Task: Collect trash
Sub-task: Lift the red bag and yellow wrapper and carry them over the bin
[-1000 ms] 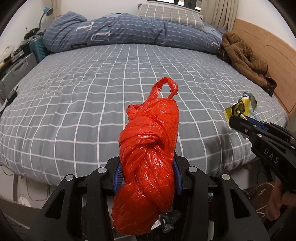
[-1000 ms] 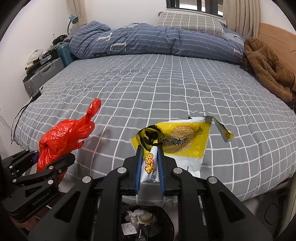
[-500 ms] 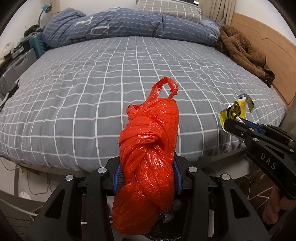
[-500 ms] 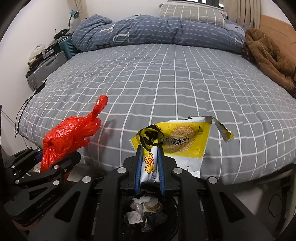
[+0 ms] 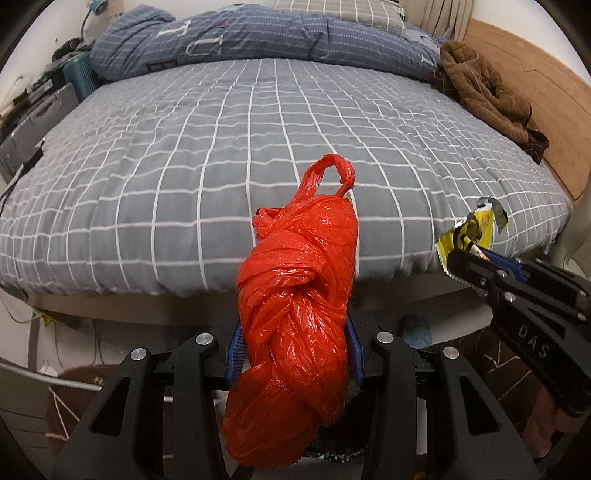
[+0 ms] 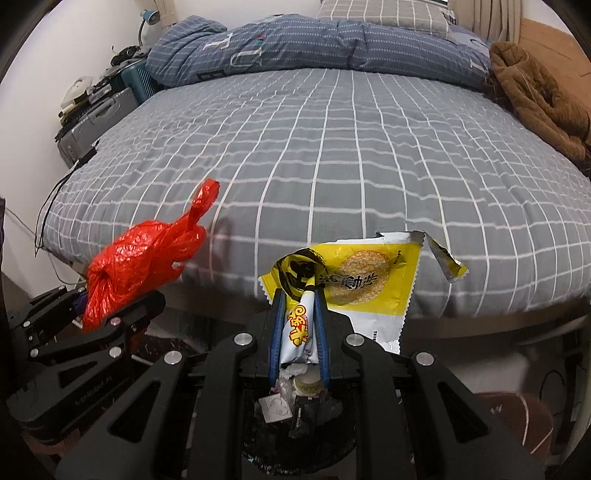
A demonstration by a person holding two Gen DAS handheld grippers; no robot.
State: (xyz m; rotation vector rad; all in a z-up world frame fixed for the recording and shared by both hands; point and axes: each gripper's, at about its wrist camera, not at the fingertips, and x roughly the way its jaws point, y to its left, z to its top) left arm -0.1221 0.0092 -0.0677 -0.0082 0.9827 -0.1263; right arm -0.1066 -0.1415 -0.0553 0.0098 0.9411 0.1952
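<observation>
Evenly lit, soft indoor light, no hard shadows. Glossy highlights on the red plastic bag (image 5: 295, 314); faint shadow under it on the bed (image 6: 332, 166) near 9 o'clock in the right wrist view. Strong fisheye bending, black vignette at all corners. Slight motion blur along the mattress edge toward 6 o'clock.

Bed: a grey sheet (image 5: 221, 155) with a white grid covered the mattress before me.
Duvet: a blue patterned duvet (image 6: 295, 48) lay bunched along the far end.
Pillow: a grey checked pillow (image 5: 332, 11) sat behind the duvet.
Brown garment: a brown fleecy garment (image 6: 535, 92) lay heaped at the right edge, beside the wooden headboard (image 5: 535, 92).
Left side: a grey suitcase (image 6: 99, 122) stood beside the bed.
</observation>
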